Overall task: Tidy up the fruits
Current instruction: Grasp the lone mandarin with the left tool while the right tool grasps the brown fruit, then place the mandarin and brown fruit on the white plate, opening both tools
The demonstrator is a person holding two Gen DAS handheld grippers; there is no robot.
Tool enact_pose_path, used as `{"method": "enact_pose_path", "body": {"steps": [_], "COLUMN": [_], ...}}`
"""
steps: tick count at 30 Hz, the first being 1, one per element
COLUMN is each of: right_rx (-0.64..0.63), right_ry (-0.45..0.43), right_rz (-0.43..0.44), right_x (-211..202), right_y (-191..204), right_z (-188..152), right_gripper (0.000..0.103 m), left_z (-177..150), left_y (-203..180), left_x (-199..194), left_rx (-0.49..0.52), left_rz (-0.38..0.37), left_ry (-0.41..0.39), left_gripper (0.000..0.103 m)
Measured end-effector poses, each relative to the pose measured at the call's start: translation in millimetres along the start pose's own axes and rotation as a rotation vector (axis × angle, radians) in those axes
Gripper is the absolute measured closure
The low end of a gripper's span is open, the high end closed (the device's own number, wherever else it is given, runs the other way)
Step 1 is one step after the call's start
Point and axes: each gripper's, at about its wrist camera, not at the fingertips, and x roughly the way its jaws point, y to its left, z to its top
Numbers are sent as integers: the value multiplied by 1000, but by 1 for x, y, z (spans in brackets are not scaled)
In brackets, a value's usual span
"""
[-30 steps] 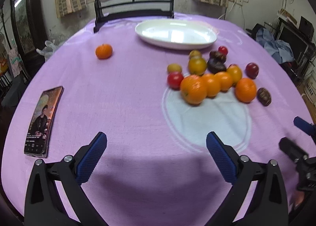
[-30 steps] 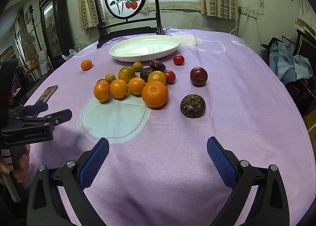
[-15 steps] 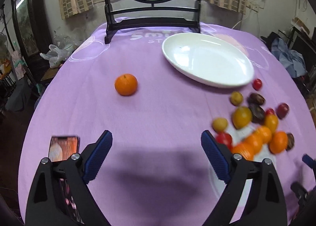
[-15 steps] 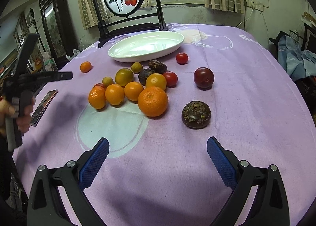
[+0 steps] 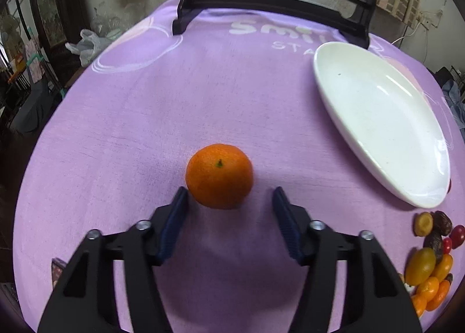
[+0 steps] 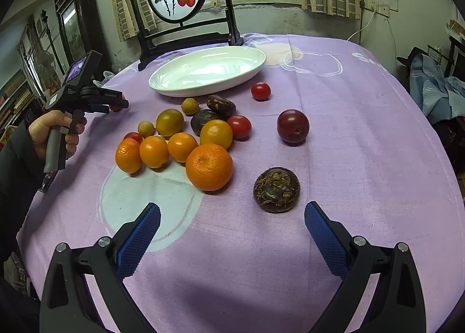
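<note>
On the tabletop's (image 5: 122,118) left, left tongs (image 5: 229,196) have just been closing around the lone orange (image 5: 219,175), not yet clamped — squeeze next; right tongs (image 6: 232,216) apart, empty.

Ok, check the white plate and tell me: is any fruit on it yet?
No, the white plate holds nothing; the fruits lie on the purple cloth.
</note>
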Motion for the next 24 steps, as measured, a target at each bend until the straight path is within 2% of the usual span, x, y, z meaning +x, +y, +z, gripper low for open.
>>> {"method": "enact_pose_path", "body": {"steps": [1,2,3,8,16,19,21,24], "right_rx": [-2,-2,-2,-24,-44,-55,-59,-72], "right_ry": [4,9,13,34,81,105,124,135], "right_rz": [-4,-9,-16,-55,-82,-76,-70,-78], "right_x": [1,2,2,2,17,30,38,48], "right_y": [-1,-2,-5,-12,-30,-32,-34,-31], "right_z": [0,0,0,-1,5,12,16,19], "right_gripper": [3,3,3,3,4,19,37,40], "left_z": [3,3,4,-3,-47,-67,-80,-96], "left_y": [2,2,3,3,-28,-40,-47,-55], "left_x": [1,2,2,-9,-79,-102,-114,-123], "left_rx": [-11,-16,-22,-9,114,163,191,227], "left_rz": [4,15,18,-8,-124,-162,-188,-218], "left_ry": [-13,-14,-15,-23,-129,-151,-159,-145], "left_gripper": [52,60,61,63,63,63,63,63]}}
